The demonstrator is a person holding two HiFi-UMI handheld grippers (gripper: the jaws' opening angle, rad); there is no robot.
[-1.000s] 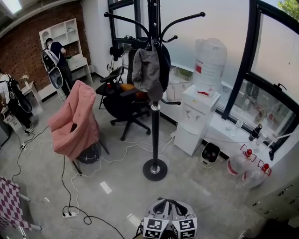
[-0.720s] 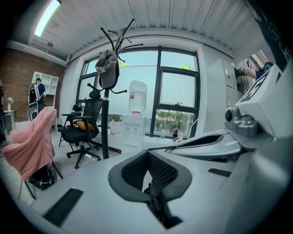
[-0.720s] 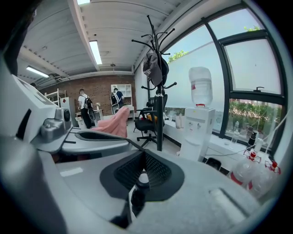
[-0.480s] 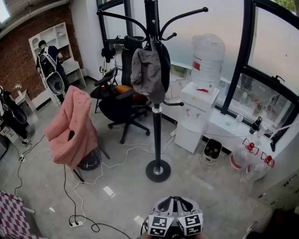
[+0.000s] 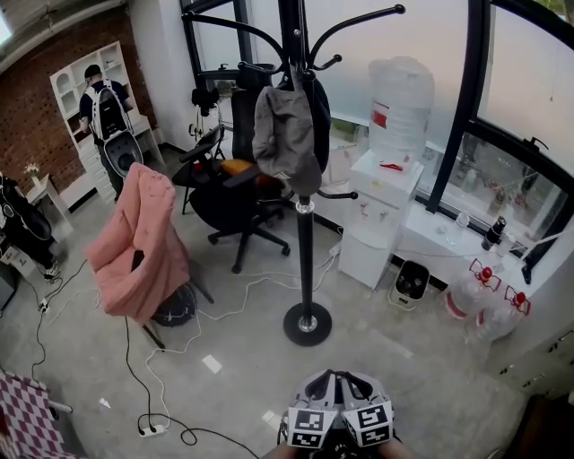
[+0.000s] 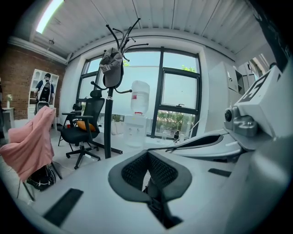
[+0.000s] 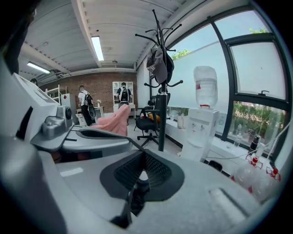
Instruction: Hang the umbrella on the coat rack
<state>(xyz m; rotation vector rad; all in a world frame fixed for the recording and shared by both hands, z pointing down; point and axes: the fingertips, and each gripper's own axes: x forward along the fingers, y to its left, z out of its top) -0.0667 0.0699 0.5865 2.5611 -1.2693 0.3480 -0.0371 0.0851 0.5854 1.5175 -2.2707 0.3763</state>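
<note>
Umbrellas are nowhere to be found in these views, so where the task's one lies I cannot tell. Both claws are closed with nothing visible between the pads. The left claw (image 6: 149, 171) and the right claw (image 7: 143, 171) sit side by side, low in the head view, facing the coat rack (image 5: 305, 224), which stands on the floor (image 5: 224, 359) well apart from them. A grey garment (image 5: 285, 134) hangs from its upper part; a curved hook (image 5: 398, 10) on the right looks free. I'd expect the umbrella to be light, with a stiff shaft and a soft, slippery canopy (folds crush easily), so take it by the handle or wrist loop, not the fabric.
</note>
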